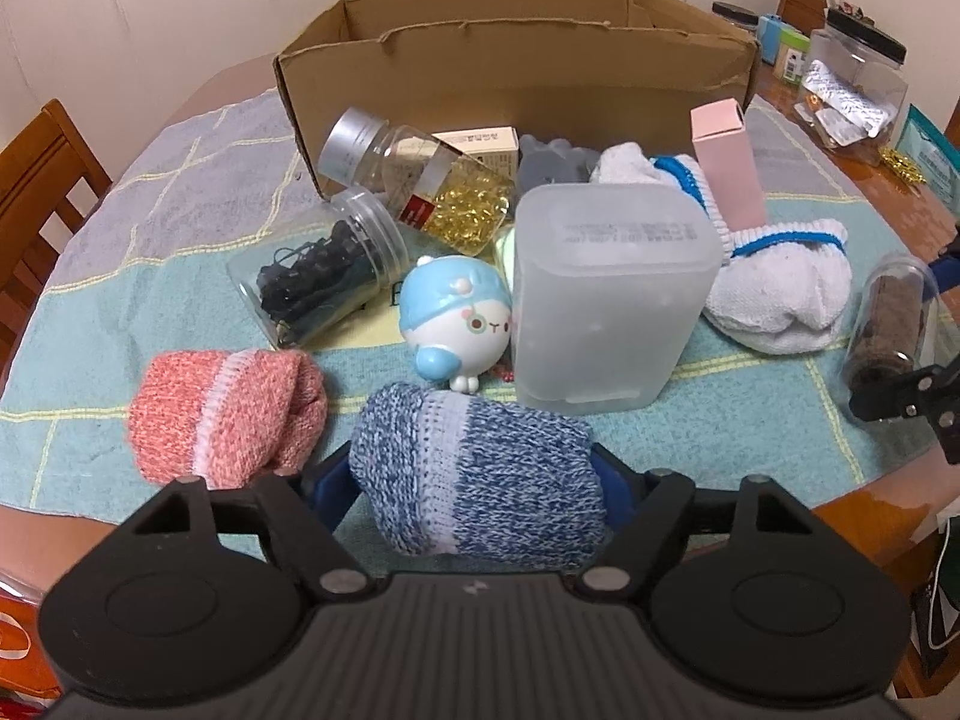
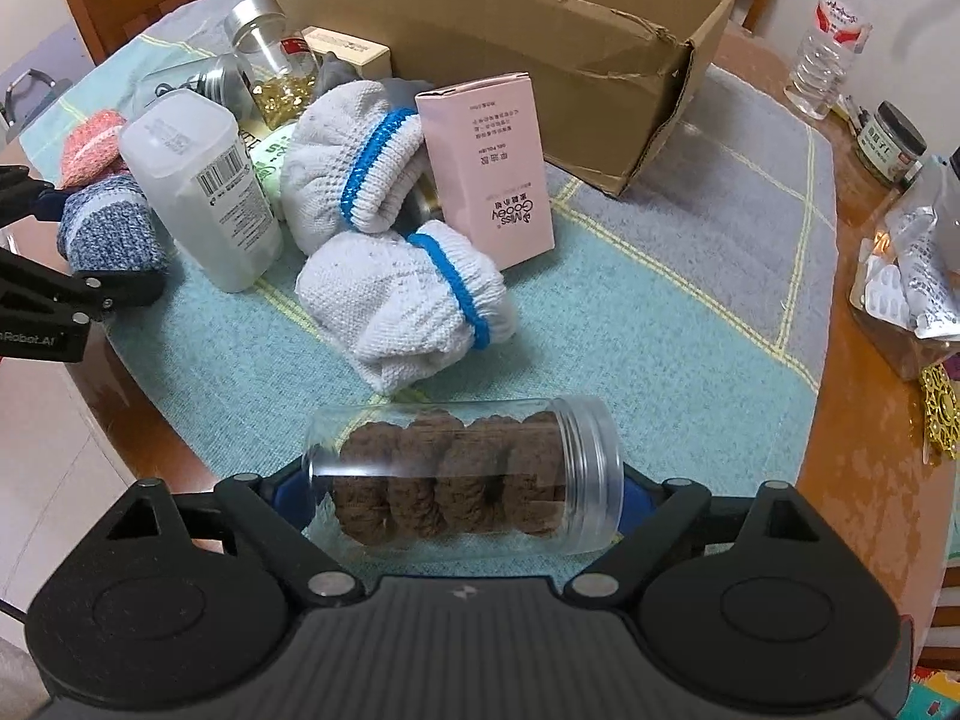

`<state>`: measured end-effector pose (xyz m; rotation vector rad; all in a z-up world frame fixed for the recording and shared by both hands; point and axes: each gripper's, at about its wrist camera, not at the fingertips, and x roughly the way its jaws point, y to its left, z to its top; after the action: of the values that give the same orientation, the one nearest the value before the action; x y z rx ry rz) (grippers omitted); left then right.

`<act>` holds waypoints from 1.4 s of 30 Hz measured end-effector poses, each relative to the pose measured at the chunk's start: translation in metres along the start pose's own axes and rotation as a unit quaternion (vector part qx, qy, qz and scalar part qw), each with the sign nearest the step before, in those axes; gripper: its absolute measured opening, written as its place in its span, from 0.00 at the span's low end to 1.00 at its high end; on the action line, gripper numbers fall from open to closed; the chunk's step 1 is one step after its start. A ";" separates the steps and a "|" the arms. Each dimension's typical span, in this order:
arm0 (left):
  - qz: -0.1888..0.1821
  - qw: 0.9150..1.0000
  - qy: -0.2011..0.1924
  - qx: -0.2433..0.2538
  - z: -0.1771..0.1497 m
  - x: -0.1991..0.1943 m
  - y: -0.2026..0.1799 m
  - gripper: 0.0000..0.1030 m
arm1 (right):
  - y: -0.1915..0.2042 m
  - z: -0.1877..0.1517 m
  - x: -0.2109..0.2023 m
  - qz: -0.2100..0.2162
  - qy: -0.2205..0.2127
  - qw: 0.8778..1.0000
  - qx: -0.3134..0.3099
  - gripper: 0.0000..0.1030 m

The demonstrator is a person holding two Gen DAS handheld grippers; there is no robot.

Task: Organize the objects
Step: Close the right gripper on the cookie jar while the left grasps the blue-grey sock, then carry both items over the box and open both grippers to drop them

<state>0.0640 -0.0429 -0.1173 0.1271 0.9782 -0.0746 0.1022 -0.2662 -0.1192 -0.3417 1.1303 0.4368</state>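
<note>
A rolled blue-and-white knit sock (image 1: 480,480) lies on the cloth at the near edge, and my left gripper (image 1: 474,483) is shut on it, a blue pad pressing each side. In the right wrist view a clear jar of brown rings (image 2: 462,474) lies crosswise between the fingers of my right gripper (image 2: 462,501), which is shut on its base and its threaded mouth. The same jar (image 1: 888,324) shows at the right of the left wrist view. A torn, open cardboard box (image 1: 516,66) stands at the back of the table.
Between me and the box lie a pink sock roll (image 1: 222,414), a frosted plastic container (image 1: 612,294), a blue toy figure (image 1: 456,318), two clear jars (image 1: 324,282), two white socks (image 2: 408,312) and a pink carton (image 2: 492,168). Jars and a water bottle (image 2: 831,42) stand at the right edge.
</note>
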 end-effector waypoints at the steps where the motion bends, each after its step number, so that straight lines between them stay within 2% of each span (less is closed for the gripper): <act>1: -0.002 1.000 0.002 -0.002 0.001 -0.002 0.002 0.75 | -0.001 0.001 -0.001 0.000 0.001 1.000 0.002 0.91; 7: -0.006 1.000 0.006 0.007 0.011 -0.025 0.008 0.74 | -0.008 0.010 -0.014 0.011 -0.001 1.000 0.004 0.91; 13: -0.012 1.000 0.004 0.006 0.038 -0.060 0.012 0.74 | -0.017 0.027 -0.041 0.036 -0.023 0.999 -0.008 0.91; 17: -0.018 1.000 -0.017 -0.002 0.069 -0.077 0.012 0.74 | -0.023 0.046 -0.062 0.049 -0.051 0.997 -0.027 0.91; 22: -0.028 0.998 -0.051 0.012 0.117 -0.083 0.016 0.74 | -0.024 0.078 -0.086 0.048 -0.094 0.993 -0.044 0.91; 30: -0.046 0.992 -0.099 0.062 0.203 -0.051 0.030 0.75 | -0.028 0.146 -0.094 0.022 -0.143 0.989 -0.018 0.91; 35: -0.058 0.992 -0.086 0.077 0.237 -0.010 0.040 0.75 | -0.035 0.184 -0.080 0.001 -0.144 0.989 0.017 0.91; 42: -0.072 0.993 -0.057 0.079 0.250 0.039 0.050 0.75 | -0.049 0.214 -0.049 -0.026 -0.125 0.989 0.076 0.91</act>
<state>0.2973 -0.0294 -0.0077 0.1954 0.8664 -0.2895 0.2784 -0.2150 0.0116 -0.1759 0.9021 0.3340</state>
